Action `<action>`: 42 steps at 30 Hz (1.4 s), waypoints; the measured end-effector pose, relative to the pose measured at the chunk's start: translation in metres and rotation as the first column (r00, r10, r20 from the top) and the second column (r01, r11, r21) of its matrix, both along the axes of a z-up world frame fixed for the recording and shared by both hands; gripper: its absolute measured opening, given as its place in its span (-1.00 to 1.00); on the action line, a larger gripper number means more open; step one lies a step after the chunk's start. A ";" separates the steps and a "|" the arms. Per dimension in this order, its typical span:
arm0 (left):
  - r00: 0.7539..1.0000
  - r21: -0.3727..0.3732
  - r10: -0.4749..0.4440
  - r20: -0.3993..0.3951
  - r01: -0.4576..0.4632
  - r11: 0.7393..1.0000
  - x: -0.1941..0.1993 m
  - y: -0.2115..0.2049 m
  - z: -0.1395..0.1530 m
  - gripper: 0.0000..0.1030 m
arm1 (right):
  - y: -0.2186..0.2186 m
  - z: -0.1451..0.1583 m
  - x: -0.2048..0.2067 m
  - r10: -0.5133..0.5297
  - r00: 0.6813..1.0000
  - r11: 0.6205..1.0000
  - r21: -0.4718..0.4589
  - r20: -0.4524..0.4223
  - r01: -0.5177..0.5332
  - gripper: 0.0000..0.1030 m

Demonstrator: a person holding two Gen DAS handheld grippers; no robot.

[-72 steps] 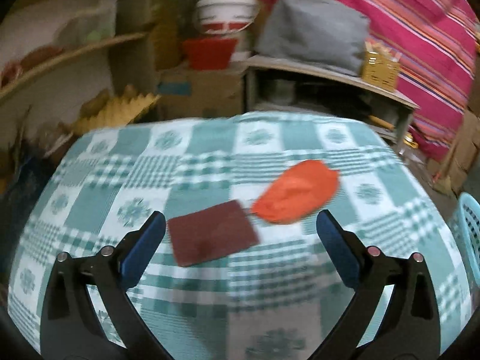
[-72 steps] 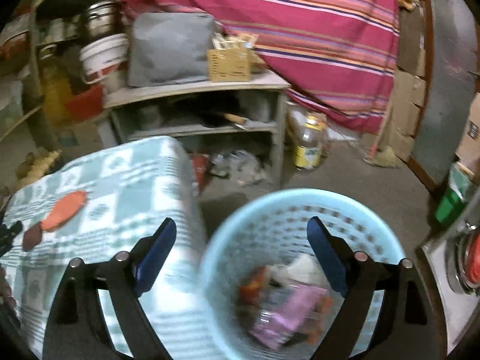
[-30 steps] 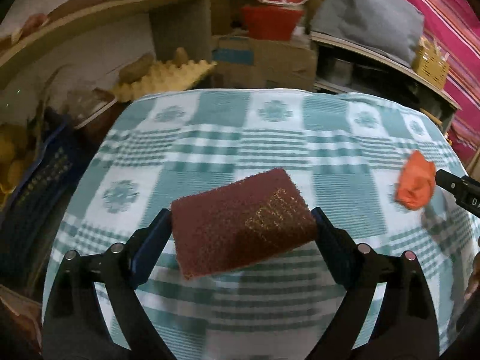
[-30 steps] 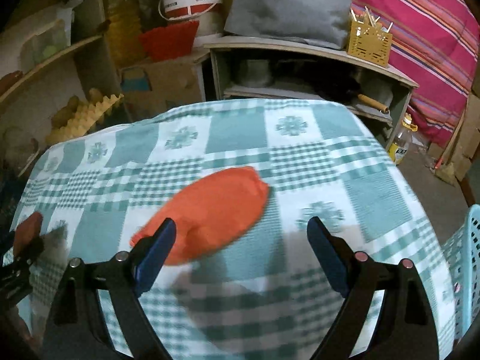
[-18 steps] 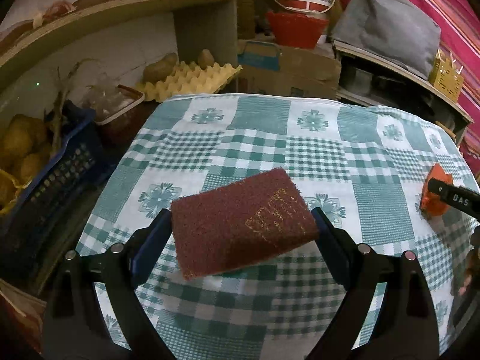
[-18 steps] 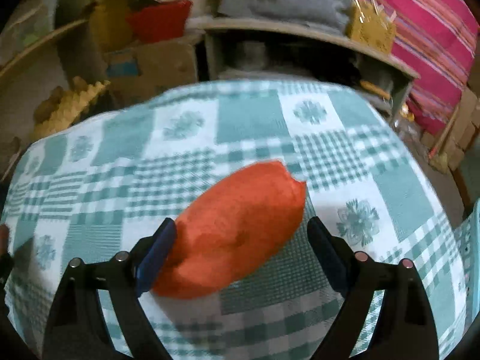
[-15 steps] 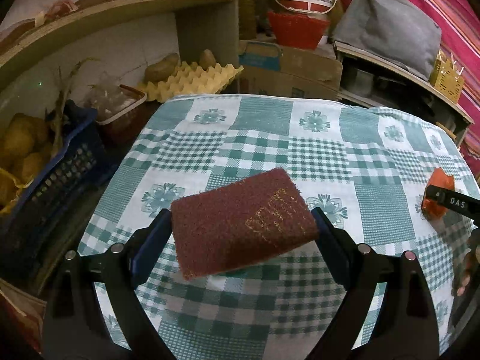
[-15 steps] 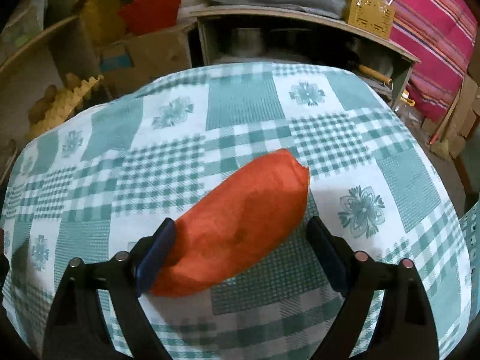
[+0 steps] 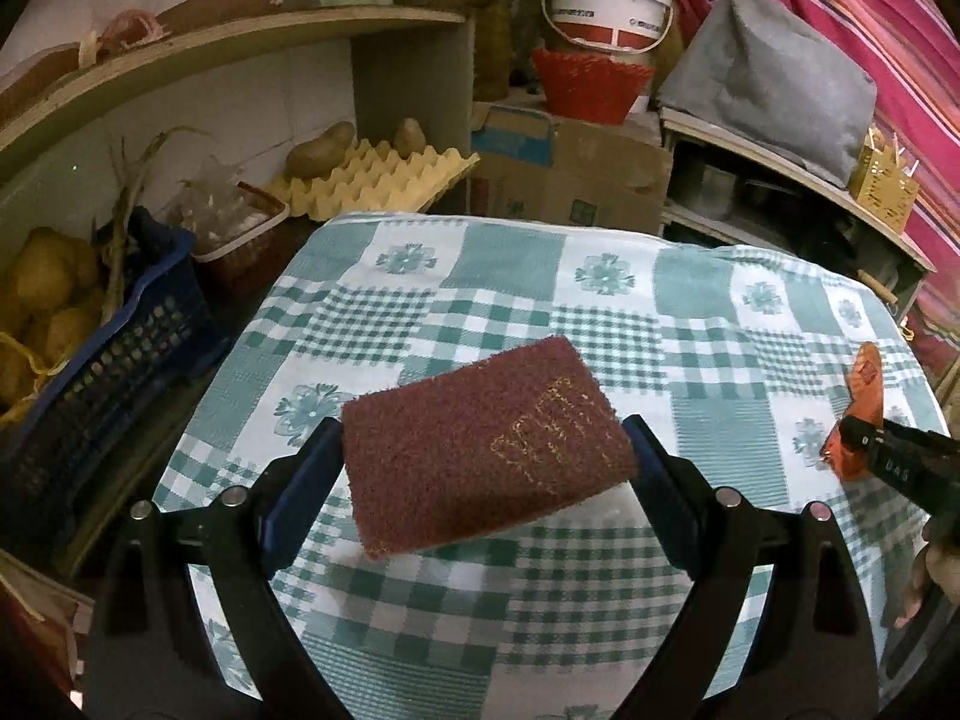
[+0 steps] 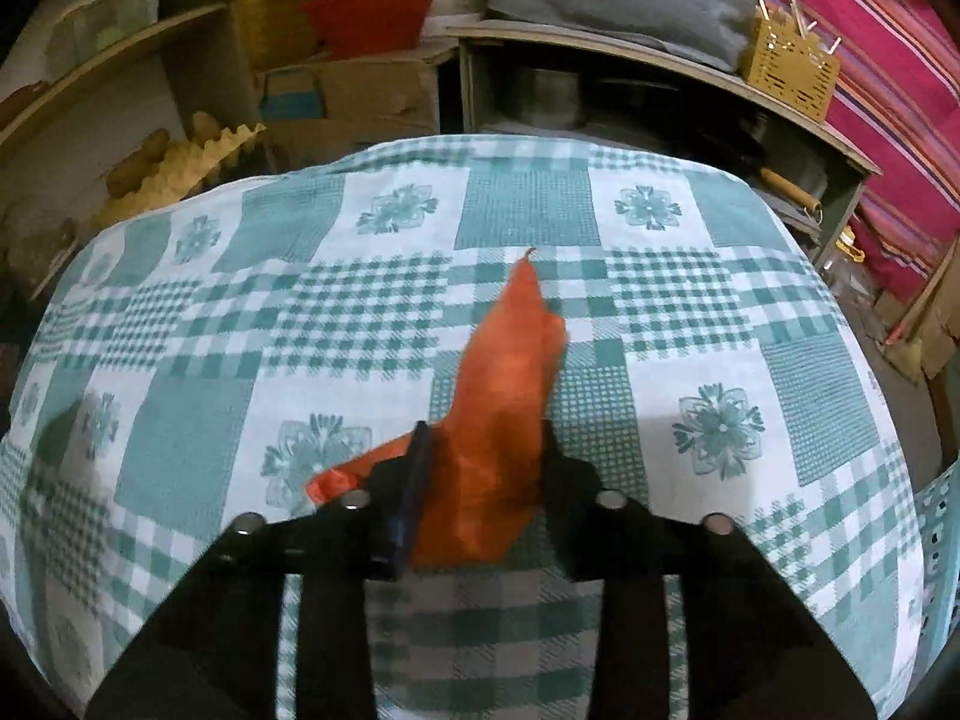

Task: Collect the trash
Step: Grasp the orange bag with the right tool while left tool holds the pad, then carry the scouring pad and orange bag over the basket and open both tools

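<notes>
My left gripper is shut on a maroon scouring pad with gold lettering and holds it above the green-checked tablecloth. My right gripper is shut on an orange plastic wrapper, squeezed into a narrow upright fold above the tablecloth. In the left wrist view the orange wrapper shows at the far right, held in the right gripper's black finger.
A light blue laundry basket is at the table's right edge. Left of the table are a dark blue crate of potatoes and yellow egg trays. Behind stand cardboard boxes, a shelf and a red basket.
My right gripper has closed on the orange wrapper, which is crumpled from a flat shape into a narrow fold. My left gripper keeps holding the pad and has barely moved.
</notes>
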State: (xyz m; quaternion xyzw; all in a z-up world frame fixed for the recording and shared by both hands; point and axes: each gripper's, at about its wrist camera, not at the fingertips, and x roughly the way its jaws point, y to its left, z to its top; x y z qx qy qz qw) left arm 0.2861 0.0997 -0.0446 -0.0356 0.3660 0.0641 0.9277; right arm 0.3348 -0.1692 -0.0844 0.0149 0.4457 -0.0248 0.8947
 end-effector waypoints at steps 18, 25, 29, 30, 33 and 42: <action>0.989 -0.039 -0.145 0.039 0.146 0.988 -0.019 -0.087 0.007 0.73 | -0.116 0.046 -0.099 0.001 0.996 1.000 -0.021 0.094 0.001 -0.78; 0.967 -0.032 -0.248 0.059 0.250 0.968 -0.035 -0.148 0.015 0.73 | -0.178 0.069 -0.137 -0.062 0.985 0.998 0.025 0.159 0.059 -0.78; 0.947 0.009 -0.307 0.092 0.308 0.951 -0.048 -0.192 0.030 0.73 | -0.208 0.081 -0.157 -0.097 0.977 0.995 0.034 0.192 0.092 -0.78; 0.942 0.019 -0.319 0.100 0.319 0.948 -0.051 -0.201 0.033 0.73 | -0.217 0.085 -0.164 -0.108 0.973 0.994 0.030 0.204 0.104 -0.78; 0.926 0.009 -0.355 0.127 0.357 0.934 -0.060 -0.234 0.044 0.73 | -0.239 0.095 -0.178 -0.140 0.962 0.990 0.052 0.236 0.132 -0.78; 0.856 0.007 -0.483 0.184 0.491 0.871 -0.092 -0.344 0.064 0.73 | -0.308 0.112 -0.225 -0.256 0.920 0.966 0.051 0.295 0.252 -0.78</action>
